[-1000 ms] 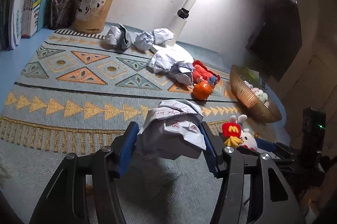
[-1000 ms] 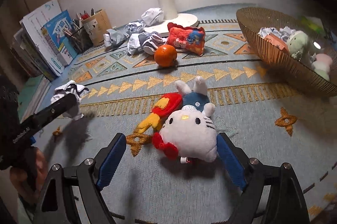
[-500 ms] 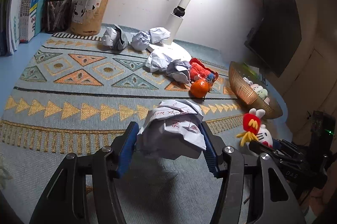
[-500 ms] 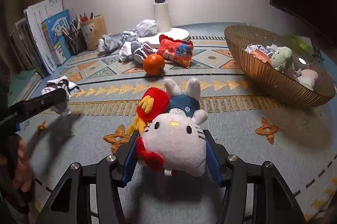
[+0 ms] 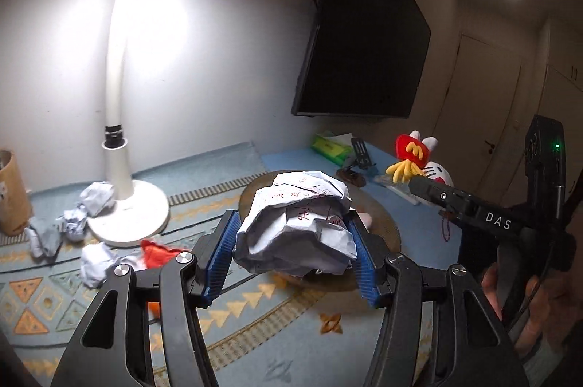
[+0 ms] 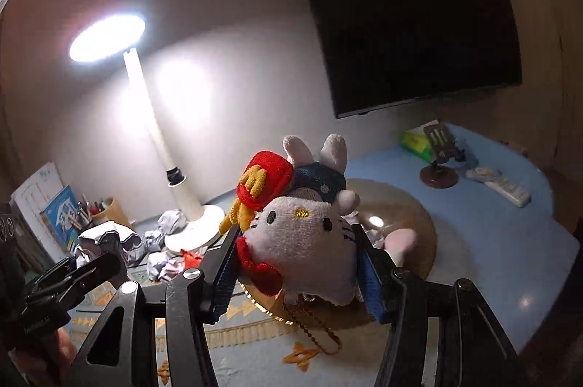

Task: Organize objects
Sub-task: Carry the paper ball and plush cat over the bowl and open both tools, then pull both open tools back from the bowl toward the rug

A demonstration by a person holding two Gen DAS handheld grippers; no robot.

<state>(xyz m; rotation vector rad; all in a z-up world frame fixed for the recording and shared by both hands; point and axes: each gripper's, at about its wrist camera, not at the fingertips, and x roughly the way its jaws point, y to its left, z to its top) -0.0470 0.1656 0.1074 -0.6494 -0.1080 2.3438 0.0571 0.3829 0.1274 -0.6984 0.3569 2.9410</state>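
Note:
My left gripper (image 5: 291,259) is shut on a crumpled paper ball (image 5: 297,230) with red writing, held in the air in front of the woven brown basket (image 5: 386,230). My right gripper (image 6: 298,274) is shut on a white cat plush toy (image 6: 302,241) with a red fries pouch, held above the same basket (image 6: 419,223). The plush also shows in the left wrist view (image 5: 419,157), at the tip of the right gripper, to the right of the paper ball. The paper ball also shows in the right wrist view (image 6: 105,236) at the left.
A white desk lamp (image 5: 120,95) stands on the patterned mat (image 5: 36,296), with several crumpled papers (image 5: 91,205) and a red toy (image 5: 160,252) around its base. A pen holder (image 6: 109,208) and books (image 6: 47,201) stand at the left. A phone stand (image 6: 441,161) and remote (image 6: 499,183) lie beyond the basket.
Both grippers have lifted and swung right toward the basket, each carrying its object. The views now look higher, at the wall and the dark screen.

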